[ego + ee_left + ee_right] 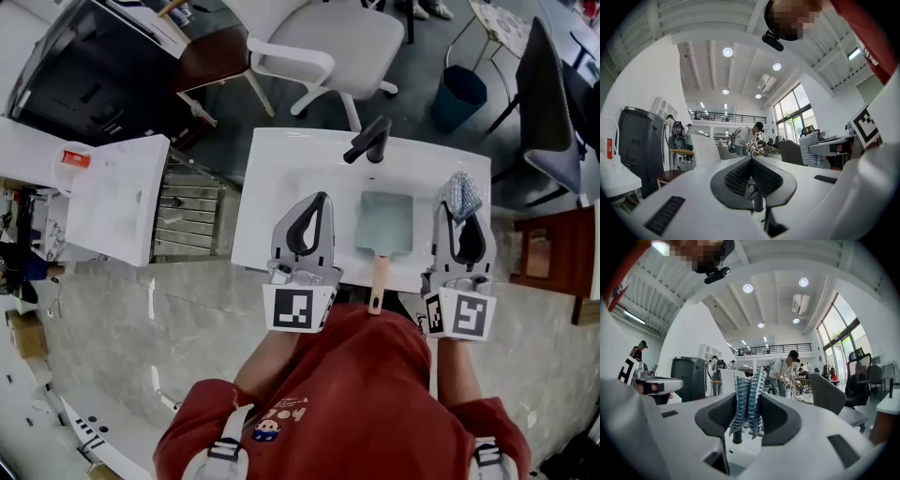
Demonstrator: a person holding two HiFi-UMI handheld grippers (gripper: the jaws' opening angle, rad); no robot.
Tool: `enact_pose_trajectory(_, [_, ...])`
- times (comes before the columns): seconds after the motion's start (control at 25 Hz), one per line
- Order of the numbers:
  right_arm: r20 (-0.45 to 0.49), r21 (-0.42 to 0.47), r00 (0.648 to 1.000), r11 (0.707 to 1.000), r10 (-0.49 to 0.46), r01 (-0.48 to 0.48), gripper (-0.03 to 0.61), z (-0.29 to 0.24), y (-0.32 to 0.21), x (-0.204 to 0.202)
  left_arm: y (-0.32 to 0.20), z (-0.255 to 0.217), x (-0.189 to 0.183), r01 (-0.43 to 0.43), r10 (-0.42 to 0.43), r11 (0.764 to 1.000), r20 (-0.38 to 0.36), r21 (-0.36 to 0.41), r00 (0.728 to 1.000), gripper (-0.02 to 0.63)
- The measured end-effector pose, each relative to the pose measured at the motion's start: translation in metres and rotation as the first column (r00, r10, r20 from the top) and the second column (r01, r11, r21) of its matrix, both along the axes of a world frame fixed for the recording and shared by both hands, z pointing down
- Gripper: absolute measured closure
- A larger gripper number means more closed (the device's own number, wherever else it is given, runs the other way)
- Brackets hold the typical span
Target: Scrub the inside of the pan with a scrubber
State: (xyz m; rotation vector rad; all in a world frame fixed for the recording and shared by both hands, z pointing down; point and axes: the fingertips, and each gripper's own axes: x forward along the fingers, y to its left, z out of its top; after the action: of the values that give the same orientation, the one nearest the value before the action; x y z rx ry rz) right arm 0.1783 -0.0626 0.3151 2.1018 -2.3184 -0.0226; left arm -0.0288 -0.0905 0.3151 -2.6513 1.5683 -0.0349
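Observation:
A square pale-green pan (pixel 384 221) lies in the basin of the white sink (pixel 272 169), its wooden handle (pixel 378 284) reaching over the front edge toward me. My left gripper (pixel 321 200) (pixel 751 160) hovers left of the pan, shut, with nothing between its jaws. To the pan's right, my right gripper (pixel 458 208) (pixel 747 394) is shut on a silvery mesh scrubber (pixel 462 190) (pixel 748 401) that sticks out past the tips. Both grippers are held apart from the pan.
A black faucet (pixel 368 139) stands at the sink's back edge. A white cabinet (pixel 117 197) and a wire rack (pixel 187 211) are to the left, a wooden chair (pixel 553 253) to the right. Behind the sink are a white chair (pixel 328 42) and a blue bin (pixel 459 94).

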Motion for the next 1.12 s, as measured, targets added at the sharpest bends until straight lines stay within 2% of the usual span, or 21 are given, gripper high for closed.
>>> enact_pose_trajectory(0.4, [-0.003, -0.033, 1.000, 0.999, 0.013, -0.013, 0.414, 0.005, 0.000, 0.006, 0.005, -0.003, -0.004, 0.004, -0.004, 1.000, -0.006, 0.004, 1.000, 0.600])
enact_pose_trajectory(0.72, [-0.062, -0.037, 0.997, 0.998, 0.043, -0.046, 0.419, 0.002, 0.002, 0.009, 0.005, -0.008, 0.002, -0.013, 0.013, 1.000, -0.024, 0.000, 1.000, 0.600])
enact_pose_trajectory(1.12, [-0.086, -0.042, 0.995, 0.997, 0.055, -0.059, 0.419, -0.009, 0.002, 0.016, 0.002, -0.013, 0.012, -0.036, 0.035, 0.999, -0.025, -0.017, 0.999, 0.600])
